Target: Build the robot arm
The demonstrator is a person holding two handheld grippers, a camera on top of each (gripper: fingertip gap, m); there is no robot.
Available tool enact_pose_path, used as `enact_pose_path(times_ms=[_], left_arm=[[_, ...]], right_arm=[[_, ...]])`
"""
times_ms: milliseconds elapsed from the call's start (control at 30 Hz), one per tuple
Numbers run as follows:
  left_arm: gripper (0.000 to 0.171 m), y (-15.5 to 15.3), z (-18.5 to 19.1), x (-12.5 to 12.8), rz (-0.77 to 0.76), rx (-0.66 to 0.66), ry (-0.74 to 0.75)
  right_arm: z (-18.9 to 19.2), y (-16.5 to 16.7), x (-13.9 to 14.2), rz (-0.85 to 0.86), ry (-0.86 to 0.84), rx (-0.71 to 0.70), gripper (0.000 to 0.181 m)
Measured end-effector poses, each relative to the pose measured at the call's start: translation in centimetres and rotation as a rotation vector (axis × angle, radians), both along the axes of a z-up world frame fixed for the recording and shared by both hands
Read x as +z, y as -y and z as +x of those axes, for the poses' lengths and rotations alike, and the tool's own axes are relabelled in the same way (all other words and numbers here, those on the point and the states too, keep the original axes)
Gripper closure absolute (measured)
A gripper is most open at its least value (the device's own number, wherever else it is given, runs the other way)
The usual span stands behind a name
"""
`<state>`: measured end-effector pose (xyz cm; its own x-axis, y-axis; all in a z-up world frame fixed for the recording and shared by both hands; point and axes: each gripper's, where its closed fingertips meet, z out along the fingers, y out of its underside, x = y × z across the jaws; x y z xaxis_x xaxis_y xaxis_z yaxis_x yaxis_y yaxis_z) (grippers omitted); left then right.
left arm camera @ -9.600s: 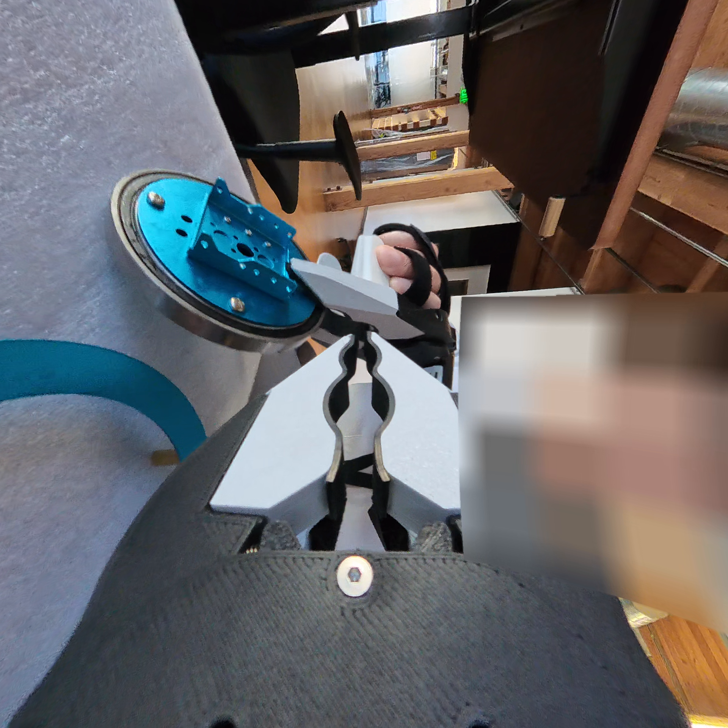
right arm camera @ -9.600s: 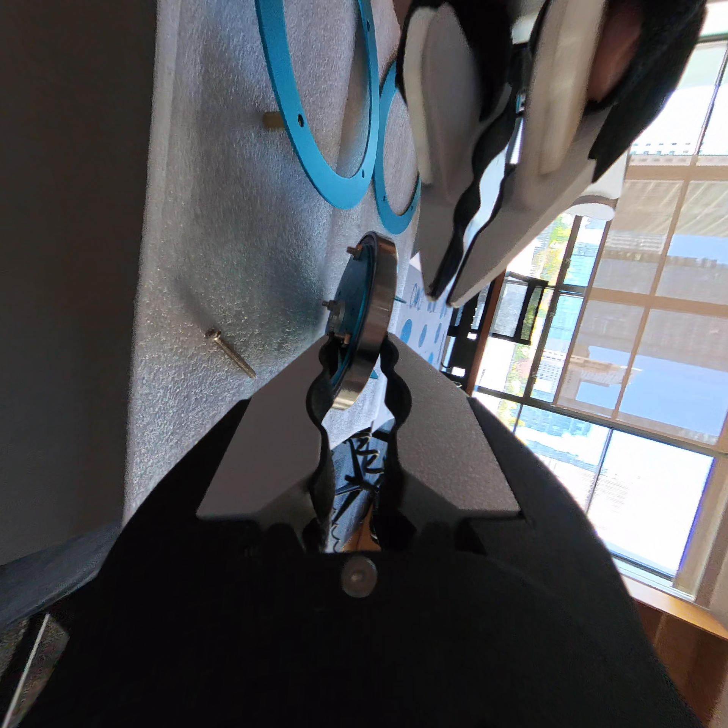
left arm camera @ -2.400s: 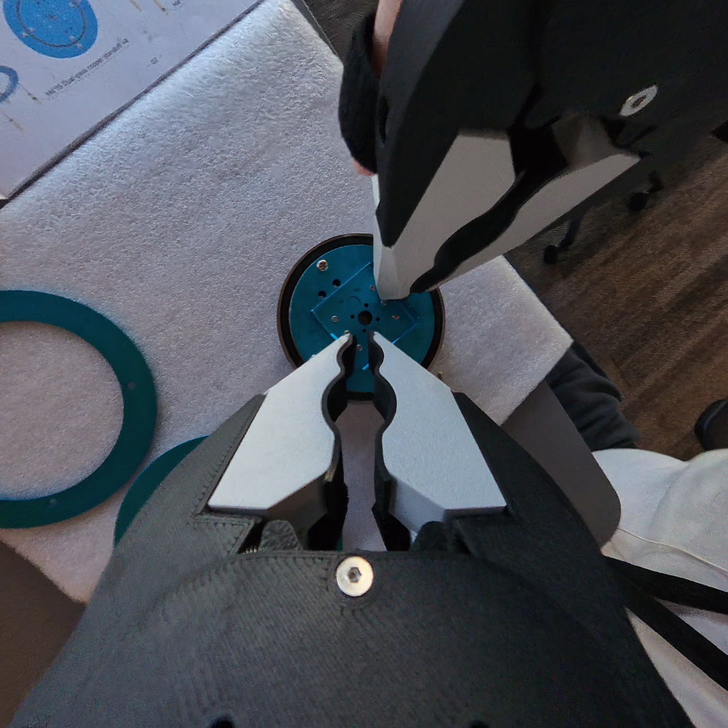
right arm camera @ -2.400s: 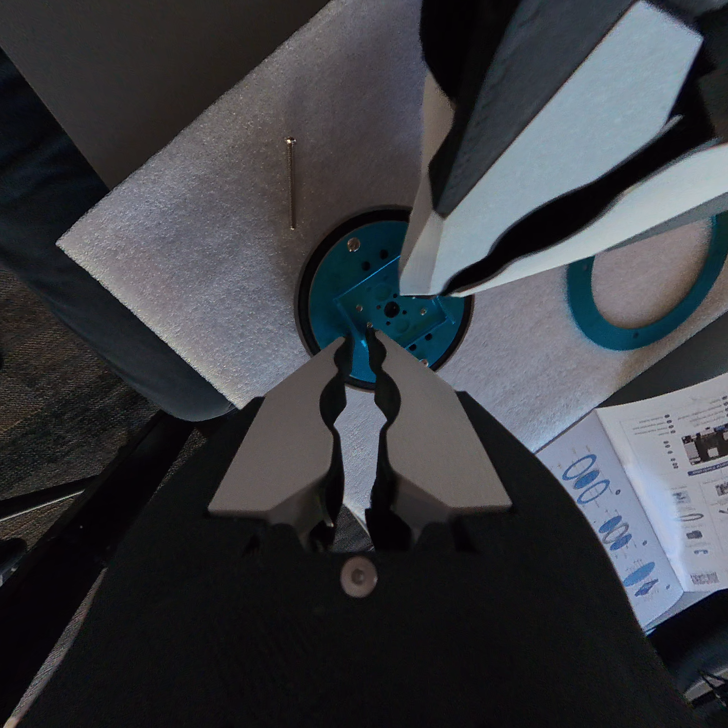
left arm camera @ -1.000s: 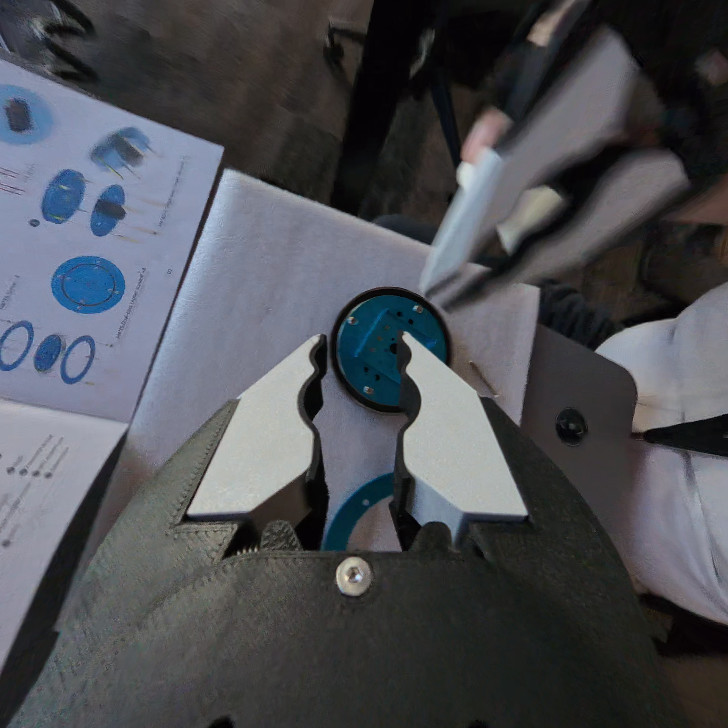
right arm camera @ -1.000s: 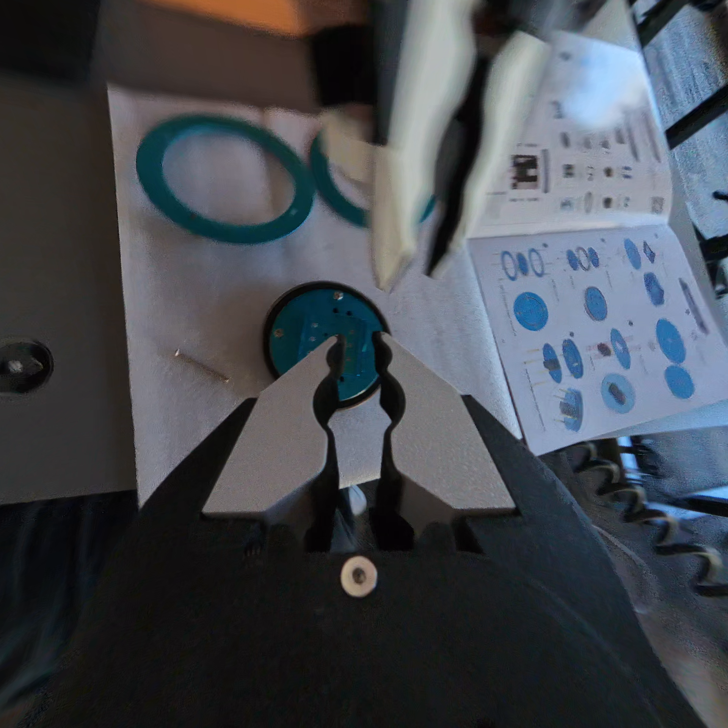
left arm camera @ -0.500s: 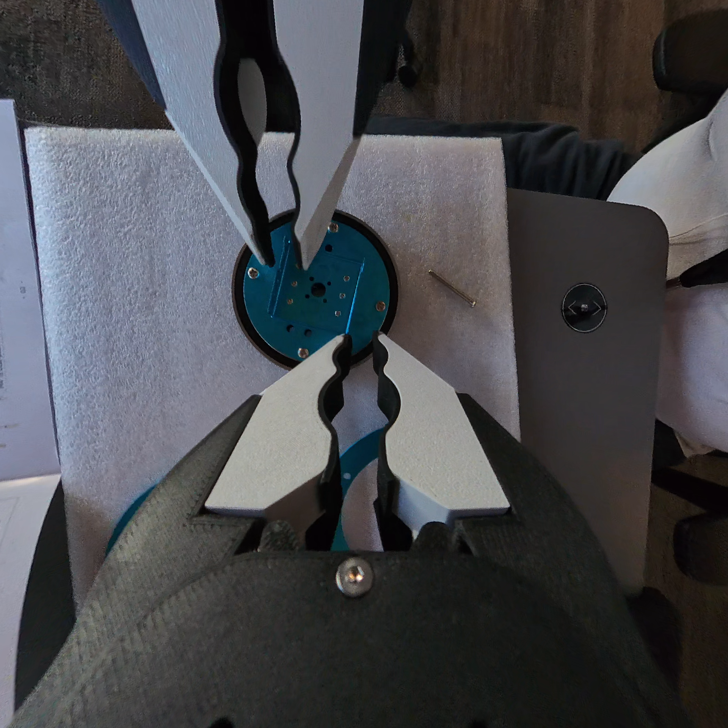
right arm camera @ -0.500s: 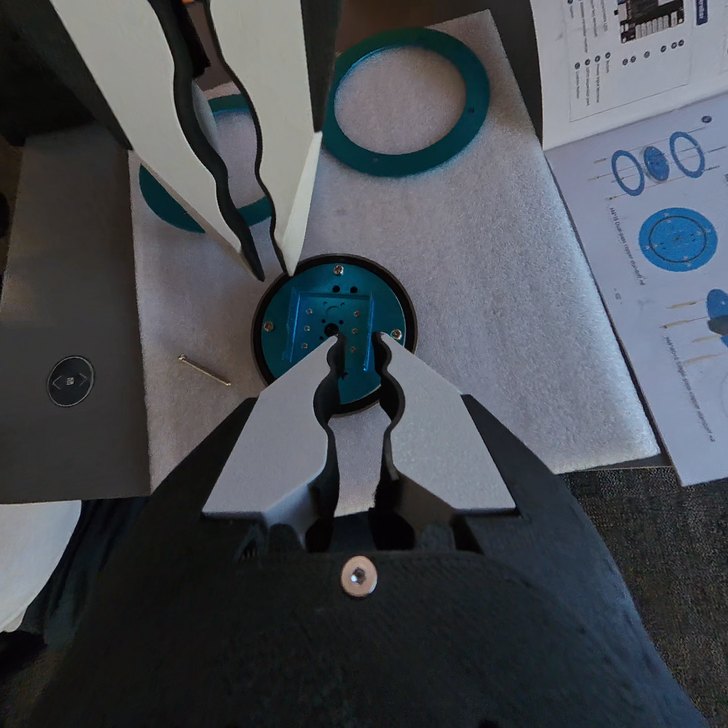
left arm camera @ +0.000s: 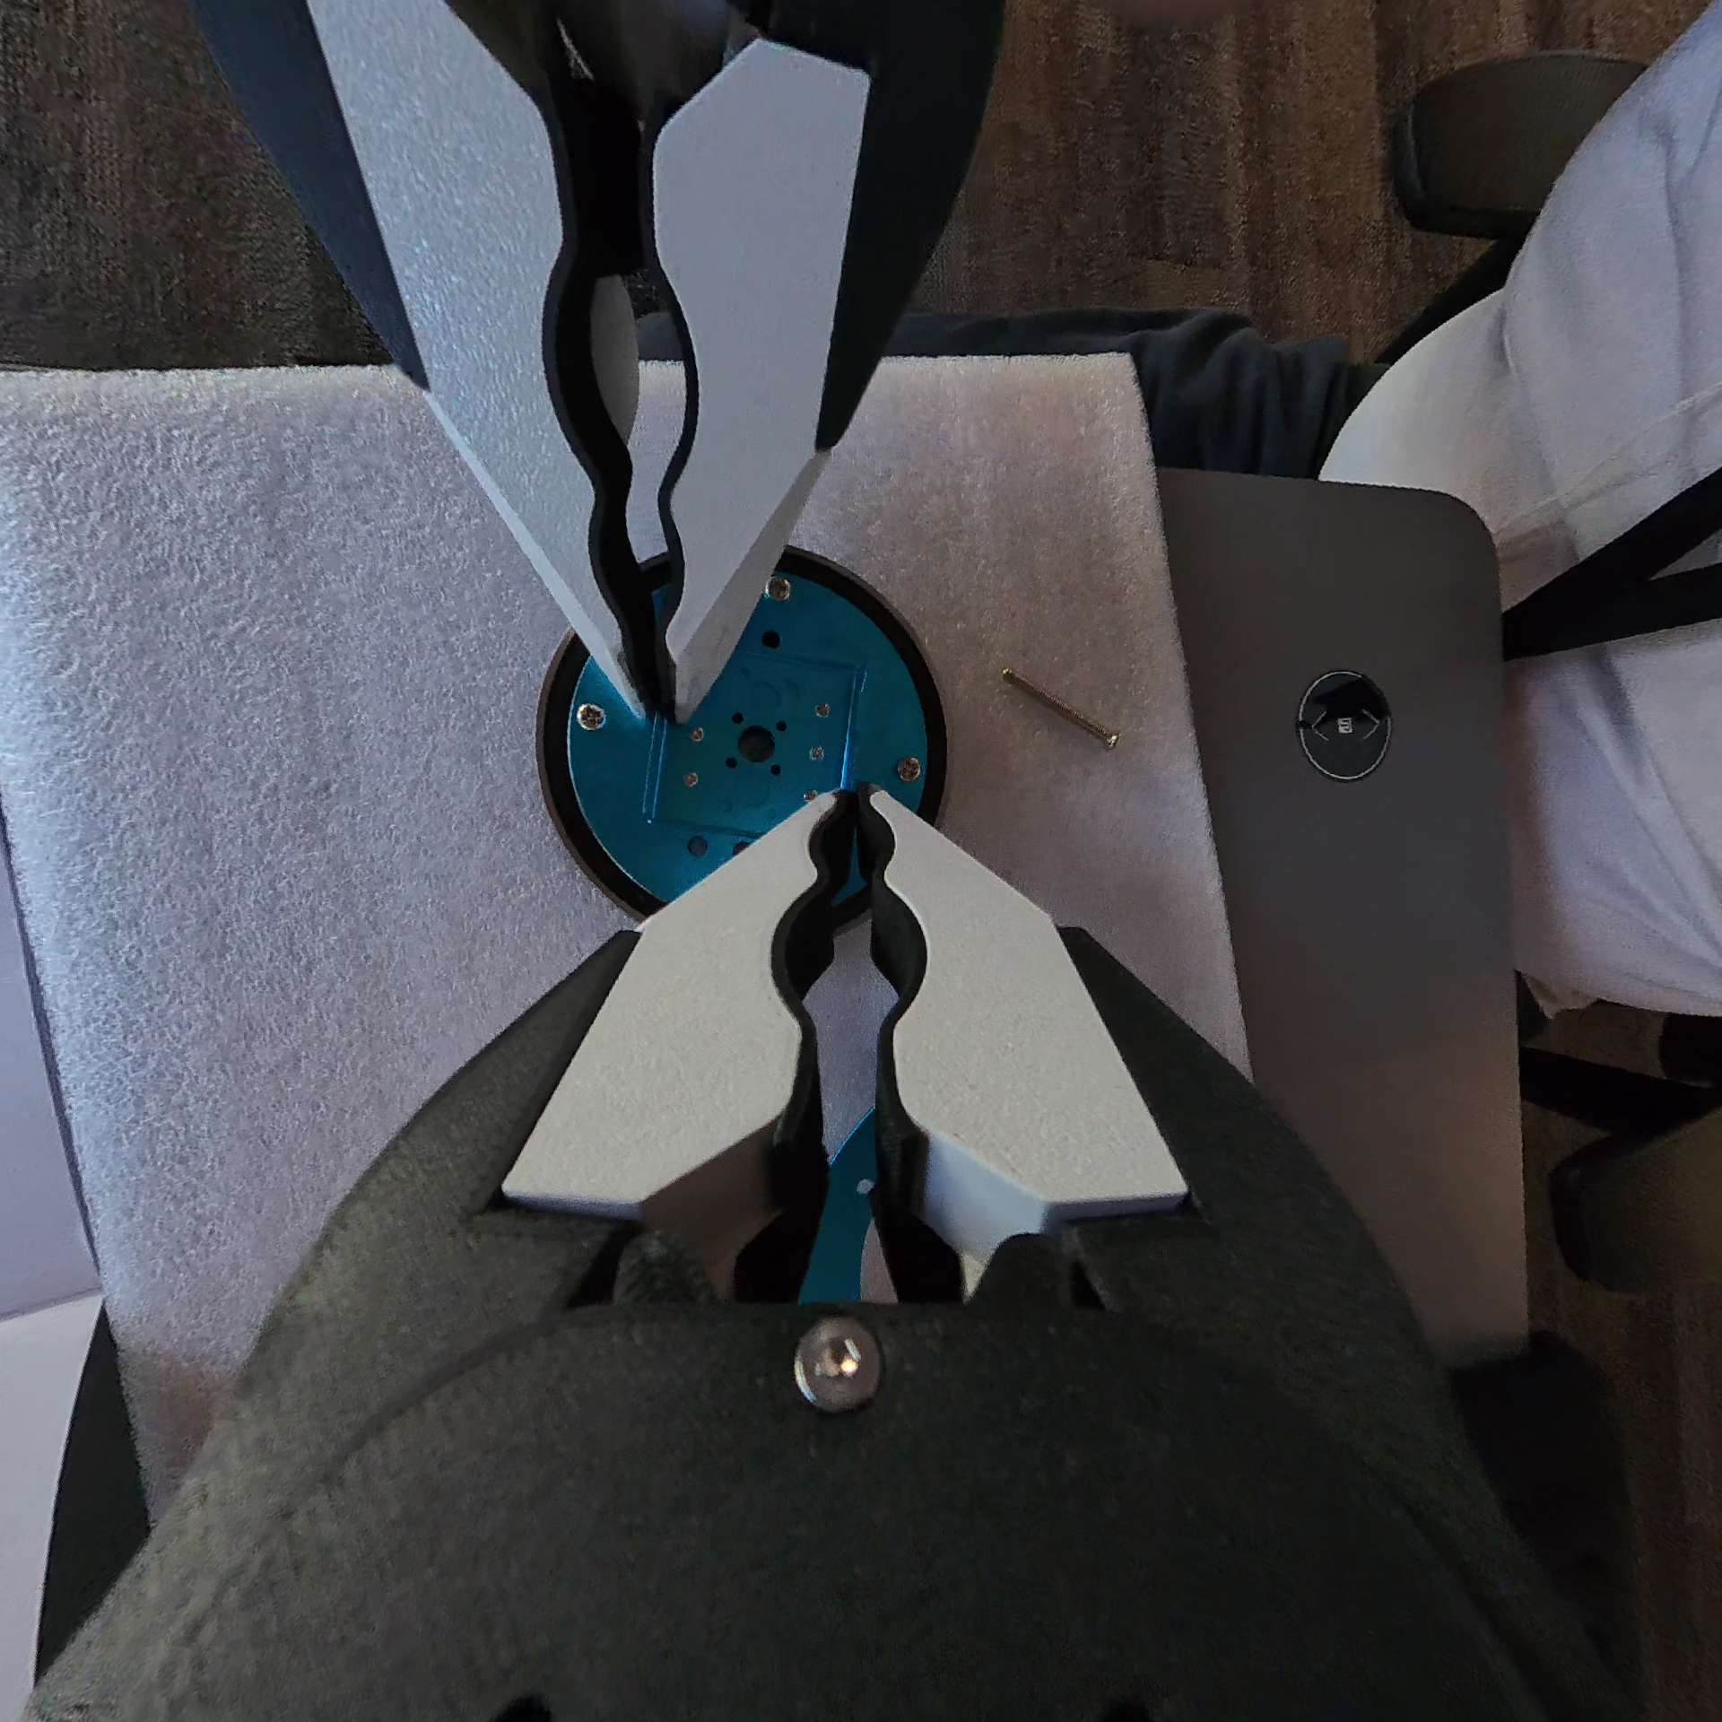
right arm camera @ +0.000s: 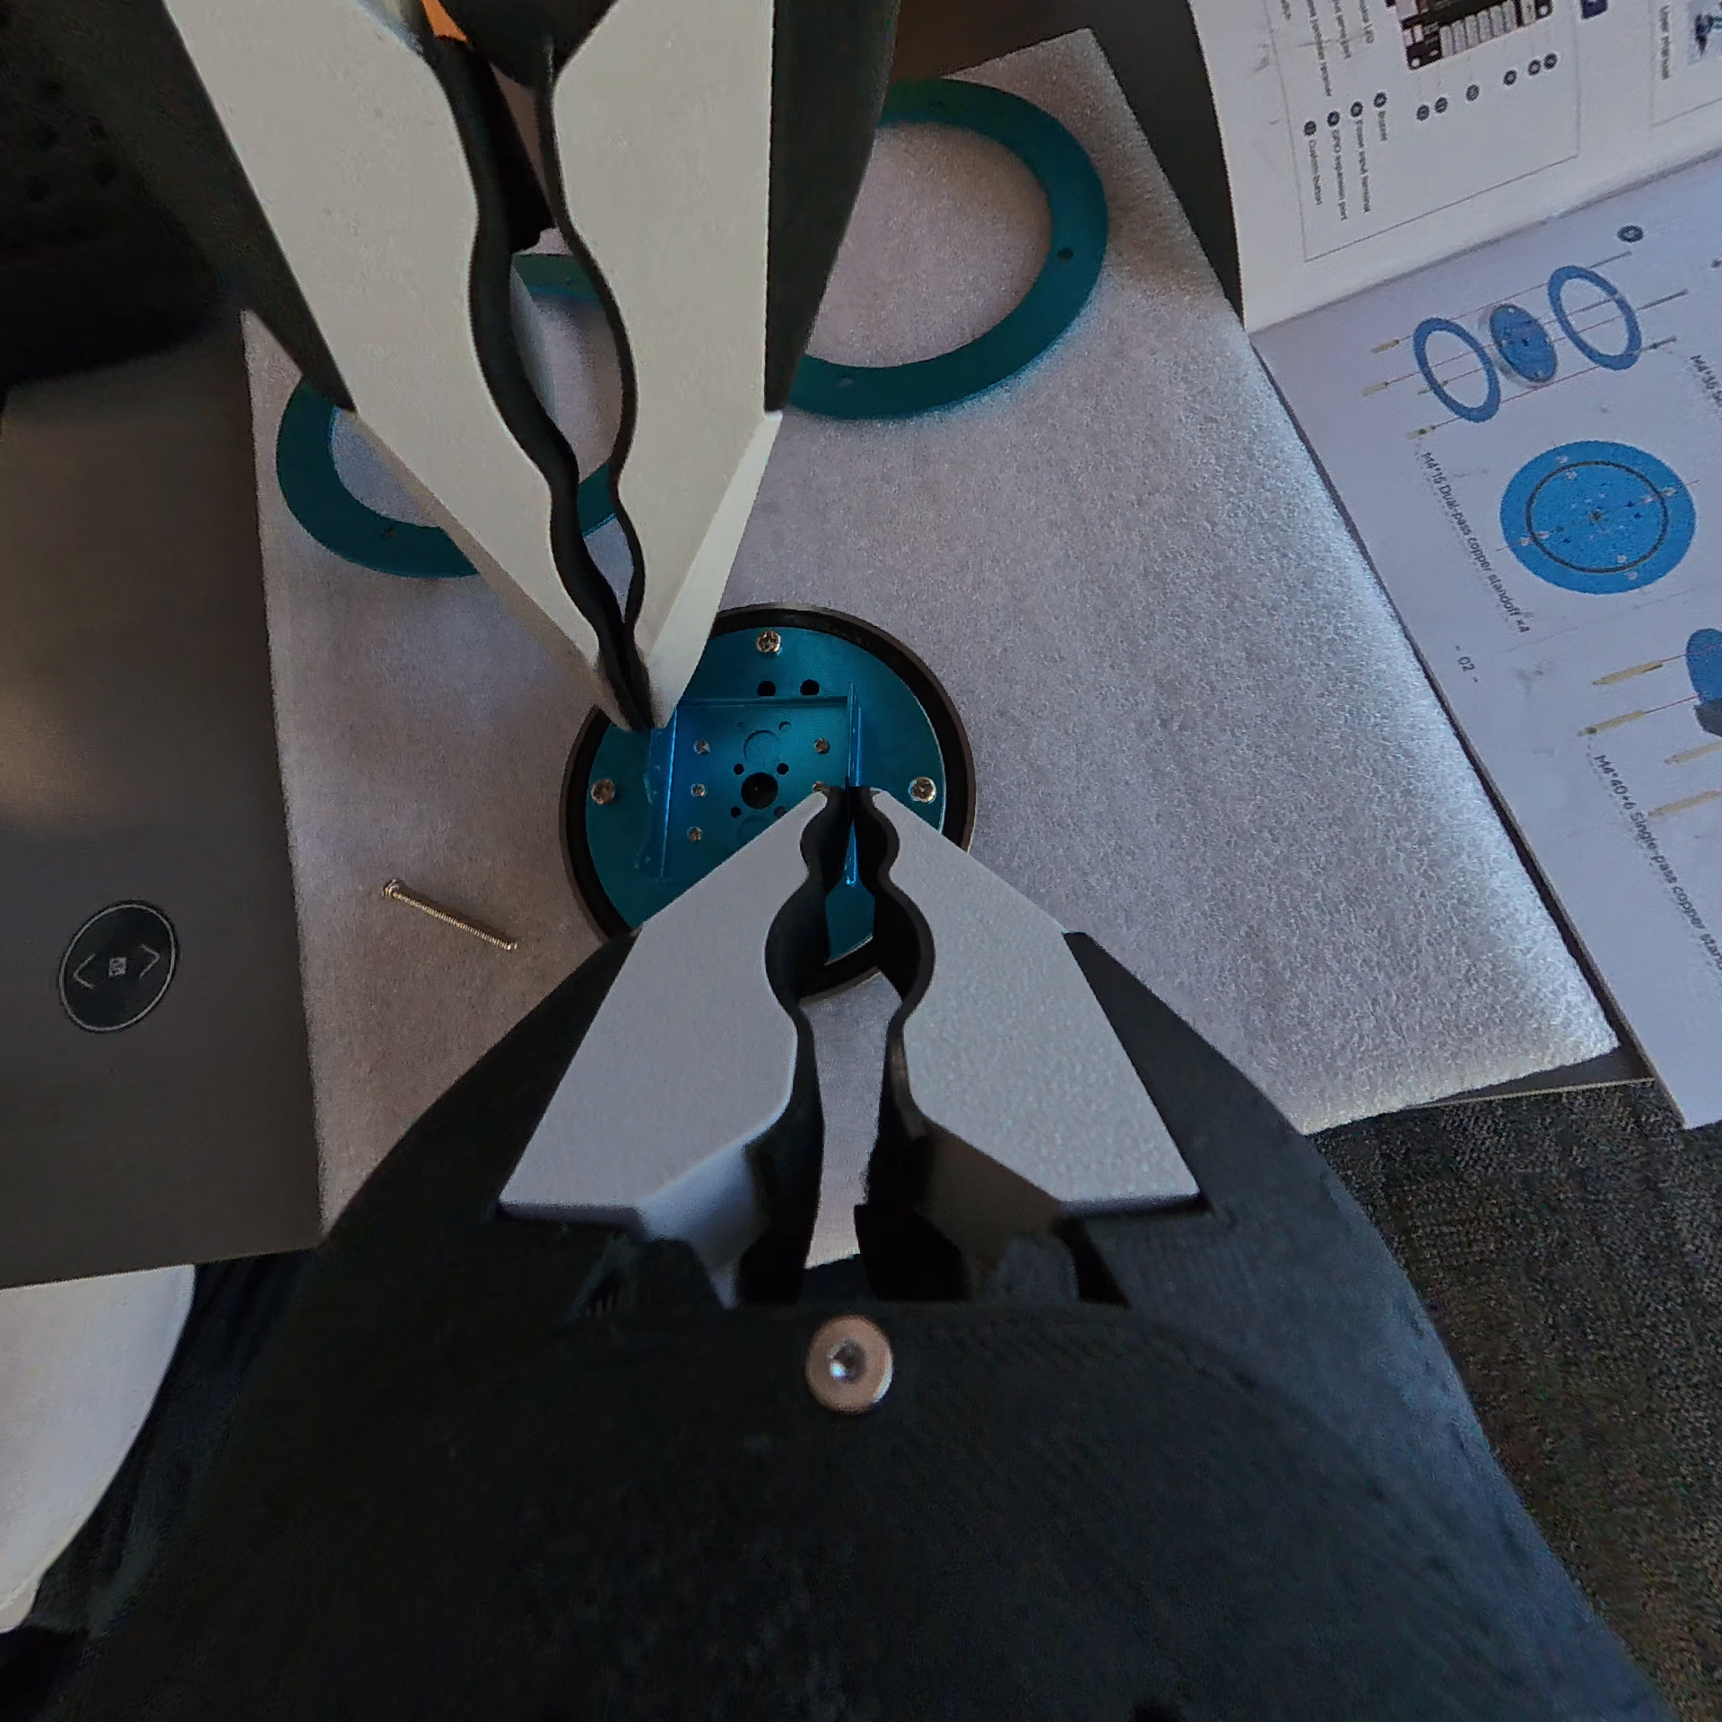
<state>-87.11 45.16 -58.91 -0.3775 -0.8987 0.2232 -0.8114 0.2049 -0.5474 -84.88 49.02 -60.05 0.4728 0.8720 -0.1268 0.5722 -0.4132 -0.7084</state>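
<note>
A blue round disc (left arm camera: 811, 643) in a dark metal rim lies flat on a white foam pad (left arm camera: 280, 699). A blue U-shaped bracket (left arm camera: 783, 699) is screwed to its top. My left gripper (left arm camera: 848, 797) is shut on one upright side wall of the bracket. My right gripper (right arm camera: 843, 792) is shut on the opposite side wall, which shows as a blue strip between its fingers. Each gripper faces the other across the disc (right arm camera: 895, 708): the right gripper (left arm camera: 662, 713) comes in from the top of the left wrist view, the left gripper (right arm camera: 638, 717) from the top of the right wrist view.
A long thin screw (right arm camera: 447, 918) lies loose on the foam beside the disc. Two teal flat rings (right arm camera: 1072, 242) (right arm camera: 317, 485) lie on the pad behind the left gripper. An open printed booklet (right arm camera: 1537, 419) lies beside the pad. A grey surface with a round button (left arm camera: 1342, 727) borders the pad. Some 5 cm of space lies between my two pairs of fingers. From the left gripper's tips to the long thin screw (right arm camera: 447, 918) is close to 7 cm.
The disc was earlier held up in the air by the right gripper; it now lies on the foam. In the last half second both grippers lowered and closed on the bracket's side walls.
</note>
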Motion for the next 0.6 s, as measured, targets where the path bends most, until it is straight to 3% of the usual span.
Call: enact_pose_path(times_ms=[233, 333, 467, 600], left_arm=[[0.171, 0.5, -0.1, 1.2, -0.053, -0.033, 0.002], [0.157, 0.1, -0.4, 0.2, -0.012, -0.027, -0.045], [0.171, -0.2, -0.5, -1.1, 0.074, -0.065, -0.074], [0.171, -0.2, -0.5, -1.1, 0.093, -0.091, -0.085]], right_arm=[[0.0, -0.1, 0.0, -0.004, -0.024, -0.022, 0.181], [0.0, -0.1, 0.0, -0.02, -0.04, -0.028, 0.181], [-0.1, -0.1, 0.0, -0.035, -0.048, -0.029, 0.181], [0.0, -0.2, 0.0, -0.035, -0.04, -0.041, 0.181]])
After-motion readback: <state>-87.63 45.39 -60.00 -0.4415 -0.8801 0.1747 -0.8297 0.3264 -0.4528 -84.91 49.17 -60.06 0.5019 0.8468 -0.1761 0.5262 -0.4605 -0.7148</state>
